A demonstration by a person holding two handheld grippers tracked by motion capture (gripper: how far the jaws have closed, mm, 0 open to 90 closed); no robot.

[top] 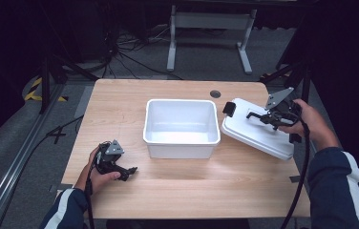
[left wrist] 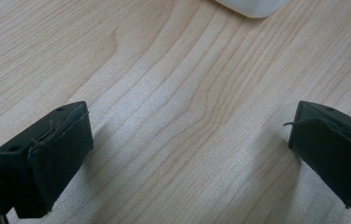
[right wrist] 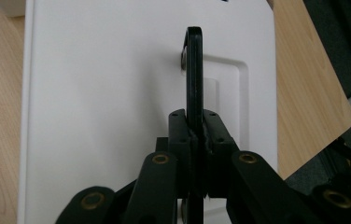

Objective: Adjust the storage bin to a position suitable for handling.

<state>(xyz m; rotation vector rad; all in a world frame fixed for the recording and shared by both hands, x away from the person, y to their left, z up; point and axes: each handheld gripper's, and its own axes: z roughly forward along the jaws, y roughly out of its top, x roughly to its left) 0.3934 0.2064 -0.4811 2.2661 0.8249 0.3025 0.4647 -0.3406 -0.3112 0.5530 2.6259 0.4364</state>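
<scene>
Right tongs clenched on the black handle of a white lid, held beside an open white bin.

On the light wooden worktop [top: 177, 186], the white rectangular plastic lid [top: 249, 131] is to the right of the white rectangular plastic bin [top: 181, 128], tilted, its near edge close to the bin's right wall; whether they touch cannot be told. The right tongs [top: 263, 116] are closed tight on the thin black handle [right wrist: 193, 70] standing up from the lid's recessed centre, as the right gripper view shows. A black clip [top: 228, 109] sits at the lid's far left edge. The left tongs [top: 131, 171] rest low over bare wood to the front left of the bin, released, both pads [left wrist: 61, 158] wide apart with nothing between them.
</scene>
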